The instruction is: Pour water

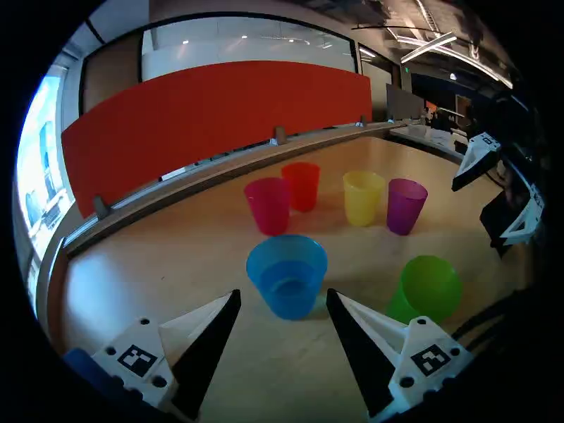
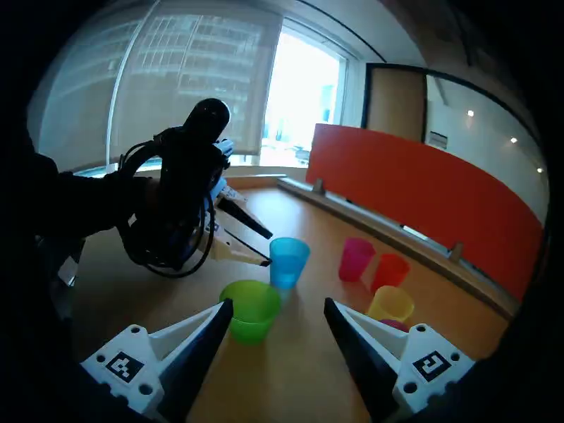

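Pouring has not begun: the blue cup [image 1: 287,276], holding water, stands ungrasped. The left gripper [image 1: 283,296] is open just before it, and the right gripper [image 2: 277,304] is open near the neighbouring green cup [image 2: 248,309].

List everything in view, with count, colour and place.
blue cup: one, blue, just ahead of the left tool's fingers
green cup: one, green, beside the blue cup
pink cup: one, pink, behind the blue cup
orange cup: one, orange-red, behind the pink cup
yellow cup: one, yellow, beside the purple cup
purple cup: one, purple, far side
table: one, light wood, under the cups
partition: one, red, along the table's far edge
left tool: one, white and black, open
right tool: one, white and black, open, near the green cup
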{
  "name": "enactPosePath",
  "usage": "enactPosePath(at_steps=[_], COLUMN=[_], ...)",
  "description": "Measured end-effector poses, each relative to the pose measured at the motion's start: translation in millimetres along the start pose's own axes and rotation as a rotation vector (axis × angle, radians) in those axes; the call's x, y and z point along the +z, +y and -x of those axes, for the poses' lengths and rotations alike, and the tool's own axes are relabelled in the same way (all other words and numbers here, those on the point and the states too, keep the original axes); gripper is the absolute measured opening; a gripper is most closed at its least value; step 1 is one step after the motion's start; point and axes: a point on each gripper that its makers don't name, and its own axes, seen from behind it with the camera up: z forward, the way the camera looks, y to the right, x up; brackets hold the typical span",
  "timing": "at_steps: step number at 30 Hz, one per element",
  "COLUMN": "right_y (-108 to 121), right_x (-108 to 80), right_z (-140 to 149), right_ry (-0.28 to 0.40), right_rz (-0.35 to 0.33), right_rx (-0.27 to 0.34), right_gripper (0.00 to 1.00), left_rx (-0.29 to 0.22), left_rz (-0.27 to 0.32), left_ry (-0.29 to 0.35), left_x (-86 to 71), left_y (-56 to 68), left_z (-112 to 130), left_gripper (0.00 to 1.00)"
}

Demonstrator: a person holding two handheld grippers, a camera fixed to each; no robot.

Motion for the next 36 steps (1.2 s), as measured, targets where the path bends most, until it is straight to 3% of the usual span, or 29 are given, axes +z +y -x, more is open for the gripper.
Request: enactPosePath(at_steps=[27, 36], right_y=[-2.7, -5.7], right_x=[24.2, 29.2], right_z=[28.5, 33.5], right_ry=[-0.063, -0.074], right_rz=[-0.049, -0.058], right_rx=[0.0, 0.003], right_gripper=[1.0, 1.0], left_rx=[0.027, 0.049], left_rz=[0.064, 0.075], left_ry=[-0.04, -0.032], left_x=[36.5, 41.5], left_y=[3.9, 7.2], left_z=[-0.8, -2.5], left_gripper=[0.9, 0.9])
